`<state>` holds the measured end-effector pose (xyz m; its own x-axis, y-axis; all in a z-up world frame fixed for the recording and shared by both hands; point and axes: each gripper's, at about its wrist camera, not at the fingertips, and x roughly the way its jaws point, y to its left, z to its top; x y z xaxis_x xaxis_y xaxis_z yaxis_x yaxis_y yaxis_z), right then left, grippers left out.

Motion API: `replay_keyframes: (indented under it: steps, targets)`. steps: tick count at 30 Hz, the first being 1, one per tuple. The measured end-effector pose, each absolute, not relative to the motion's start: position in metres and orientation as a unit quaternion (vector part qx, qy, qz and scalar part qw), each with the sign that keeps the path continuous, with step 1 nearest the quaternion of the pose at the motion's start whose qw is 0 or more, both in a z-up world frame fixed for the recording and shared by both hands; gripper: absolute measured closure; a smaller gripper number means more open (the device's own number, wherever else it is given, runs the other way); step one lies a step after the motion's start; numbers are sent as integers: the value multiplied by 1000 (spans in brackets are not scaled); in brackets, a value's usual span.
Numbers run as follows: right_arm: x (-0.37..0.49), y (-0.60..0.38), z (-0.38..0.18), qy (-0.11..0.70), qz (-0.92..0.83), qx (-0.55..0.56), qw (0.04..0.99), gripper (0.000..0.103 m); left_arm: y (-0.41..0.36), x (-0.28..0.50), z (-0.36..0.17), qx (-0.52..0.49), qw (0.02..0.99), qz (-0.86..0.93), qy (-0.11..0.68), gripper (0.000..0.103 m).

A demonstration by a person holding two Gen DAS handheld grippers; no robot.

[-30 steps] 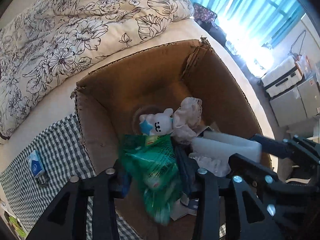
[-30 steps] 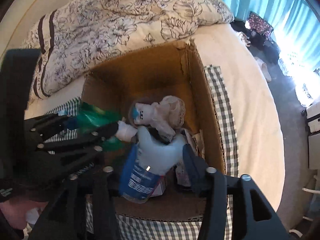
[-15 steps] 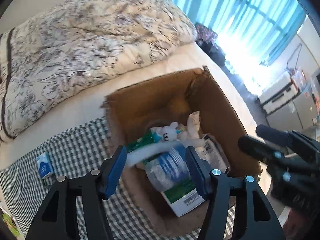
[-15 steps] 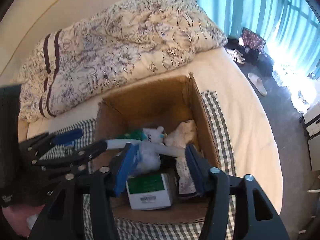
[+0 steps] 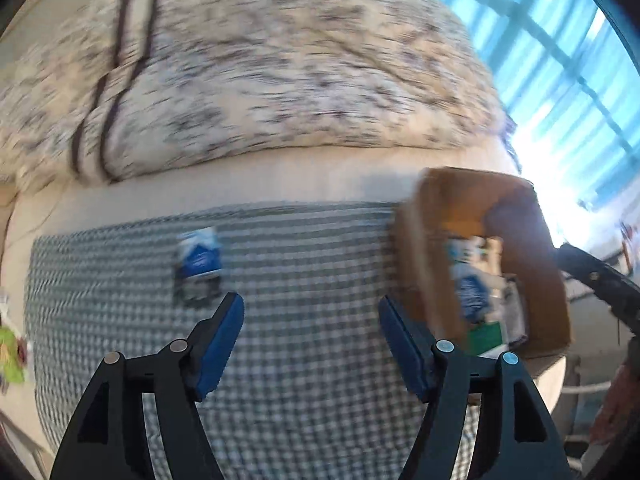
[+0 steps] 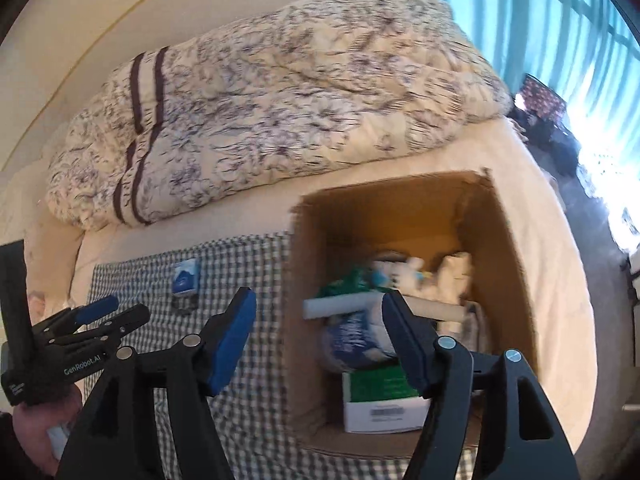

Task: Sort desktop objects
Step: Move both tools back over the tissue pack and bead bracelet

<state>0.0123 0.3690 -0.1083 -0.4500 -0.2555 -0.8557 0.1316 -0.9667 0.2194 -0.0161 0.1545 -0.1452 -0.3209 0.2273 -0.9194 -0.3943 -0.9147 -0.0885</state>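
My left claw (image 5: 310, 332) hangs spread wide with nothing between its blue-padded fingers (image 5: 222, 344), over the green-and-white checked cloth (image 5: 304, 264) that covers part of the cream bed (image 6: 532, 216). Just ahead of its left finger lies a small blue-and-white packet (image 5: 199, 254), flat on the cloth, with a small dark thing touching its near edge that is too blurred for me to name. This view is smeared by motion, so I can tell little more there. My right claw (image 6: 318, 330) is likewise wide open and empty, held above the near left corner of the open brown cardboard box (image 6: 508, 240), which sits on the bed with its left wall against the edge of the checked cloth. Inside the box I see a white tube (image 6: 344, 305) lying crosswise on top, a clear bottle with a blue label (image 6: 352, 340) under it, a white carton with a green top (image 6: 380, 396) at the near end, a crumpled green bag (image 6: 346, 282) toward the left wall, a small white plush rabbit (image 6: 400, 270) behind it, and a bunch of pale cloth (image 6: 454, 272) toward the far right corner. In the right wrist view my left claw shows at the lower left, over the cloth's left part, well apart from the box, with a hand (image 6: 38, 436) gripping its handle. A cream quilt printed with dark flowers (image 6: 272, 92) is heaped along the far side of the bed, and turquoise curtains (image 6: 552, 28) hang at the window beyond.
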Motion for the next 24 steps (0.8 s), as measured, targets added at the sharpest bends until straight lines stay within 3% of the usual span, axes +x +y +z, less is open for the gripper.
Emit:
replay_keyframes:
  steps: [6,17,24]
  targets:
    - [7,316,-113,-53,-840,520,146,31,81,-32,-145,-554,133,821,34,30]
    - [0,209,-143,13,-809,555,194,25,-29,-92,-127,-518,71,852,33,29]
    - [-11,146,-175,59,-781,581,221,22,-77,-108,-154,-537,42,842,39,27]
